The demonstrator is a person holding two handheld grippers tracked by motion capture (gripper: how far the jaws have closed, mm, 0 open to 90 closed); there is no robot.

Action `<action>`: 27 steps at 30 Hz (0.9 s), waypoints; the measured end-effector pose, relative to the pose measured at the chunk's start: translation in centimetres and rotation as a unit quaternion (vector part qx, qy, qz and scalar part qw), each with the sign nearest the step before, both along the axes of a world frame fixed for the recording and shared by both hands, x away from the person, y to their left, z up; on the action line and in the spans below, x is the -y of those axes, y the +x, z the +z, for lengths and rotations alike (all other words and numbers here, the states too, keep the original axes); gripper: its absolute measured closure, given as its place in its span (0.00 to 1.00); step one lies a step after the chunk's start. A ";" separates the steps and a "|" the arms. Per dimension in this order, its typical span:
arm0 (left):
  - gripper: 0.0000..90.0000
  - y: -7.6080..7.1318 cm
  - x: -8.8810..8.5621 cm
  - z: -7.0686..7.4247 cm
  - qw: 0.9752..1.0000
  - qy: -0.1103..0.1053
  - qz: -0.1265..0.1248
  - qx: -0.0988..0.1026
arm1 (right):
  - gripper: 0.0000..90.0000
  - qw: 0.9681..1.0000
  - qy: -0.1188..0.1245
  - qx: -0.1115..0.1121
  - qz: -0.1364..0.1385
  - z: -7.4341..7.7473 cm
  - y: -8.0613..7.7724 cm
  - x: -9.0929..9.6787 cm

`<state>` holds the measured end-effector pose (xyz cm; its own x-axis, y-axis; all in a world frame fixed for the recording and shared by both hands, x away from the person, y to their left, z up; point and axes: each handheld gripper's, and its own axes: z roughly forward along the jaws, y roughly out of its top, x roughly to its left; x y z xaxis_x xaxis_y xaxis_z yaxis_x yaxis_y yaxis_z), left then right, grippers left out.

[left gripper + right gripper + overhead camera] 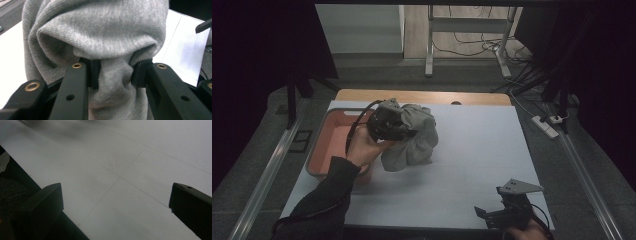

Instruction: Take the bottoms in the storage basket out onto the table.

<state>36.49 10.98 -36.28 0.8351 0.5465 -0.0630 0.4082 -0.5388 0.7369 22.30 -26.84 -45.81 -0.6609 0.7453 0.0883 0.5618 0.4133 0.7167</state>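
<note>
A white-covered table (472,165) is seen from above, with a shallow orange-pink tray (331,145) set at its left edge. The part of the tray's inside that can be seen looks bare, though its near end is hidden behind the person's left hand (364,147) and dark sleeve (319,200), so this cannot be confirmed.

A bunched grey knitted cloth (412,140) is held up just right of the tray, above the table's left-centre, its lower folds hanging toward the surface. It is gripped by the left gripper (113,73): in the left gripper view, the fingers (93,73) are seen closed onto a pinched fold of the fabric, which bulges above and below them.

The right gripper (492,214) is held at the table's near right edge, well apart from the cloth. In the right gripper view its fingers (45,200) are seen spread wide, with nothing between them but white table surface.
</note>
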 end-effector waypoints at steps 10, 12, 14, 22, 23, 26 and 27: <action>0.71 0.9 1.4 -1.6 1.000 0.012 -0.009 -0.013 | 0.00 1.000 0.001 -0.001 0.000 0.0 0.0 0.0; 0.71 1.1 1.7 -1.9 1.000 0.013 -0.011 -0.017 | 0.00 1.000 0.001 -0.001 -0.001 0.0 0.0 0.0; 0.71 1.4 1.9 -2.3 1.000 0.011 -0.012 -0.022 | 0.00 1.000 0.001 -0.001 -0.001 0.0 0.0 0.0; 0.71 2.3 2.8 -3.9 0.999 0.006 -0.016 -0.046 | 0.00 1.000 0.002 -0.001 -0.002 0.0 0.0 0.1; 0.71 2.4 2.8 -4.0 0.999 0.006 -0.016 -0.046 | 0.00 1.000 0.002 -0.001 -0.002 0.0 0.0 0.1; 0.71 2.6 2.8 -4.4 0.999 0.007 -0.014 -0.050 | 0.00 1.000 0.002 -0.001 -0.001 0.0 0.0 0.1; 0.71 2.7 2.9 -4.5 0.999 0.007 -0.012 -0.052 | 0.00 1.000 0.002 -0.001 -0.001 0.0 0.0 0.1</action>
<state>39.17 8.10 -40.80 0.8369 0.5285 -0.1424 0.4694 -0.5592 0.6833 22.28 -26.94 -45.77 -0.6586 0.7469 0.0919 0.5640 0.4090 0.7173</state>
